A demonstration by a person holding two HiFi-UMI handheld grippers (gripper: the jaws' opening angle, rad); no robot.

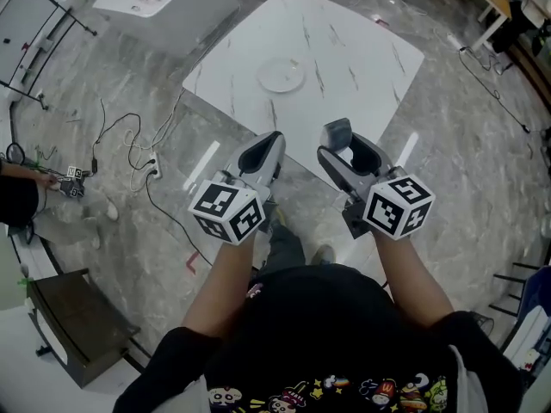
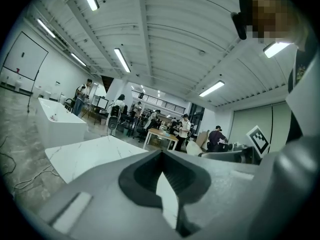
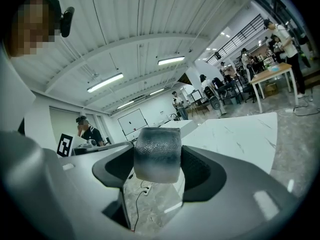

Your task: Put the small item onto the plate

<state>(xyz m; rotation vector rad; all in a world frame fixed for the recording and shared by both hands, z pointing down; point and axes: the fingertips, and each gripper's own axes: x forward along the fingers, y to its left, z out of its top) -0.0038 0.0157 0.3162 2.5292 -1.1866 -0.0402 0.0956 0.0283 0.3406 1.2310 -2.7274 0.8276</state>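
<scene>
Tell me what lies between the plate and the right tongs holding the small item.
Head view: only bare white marble table lies between the plate and the right tongs; nothing stands there.

Grey item (image 3: pixel 157 151): small block, rounded edges, mottled, darker toward top. Clamped upright between jaws of right gripper (image 3: pixel 158 173), in air near table's (image 1: pixel 362 50) near edge. Plate (image 1: pixel 281 76): white, round, flat on marble table, well apart from item.
</scene>
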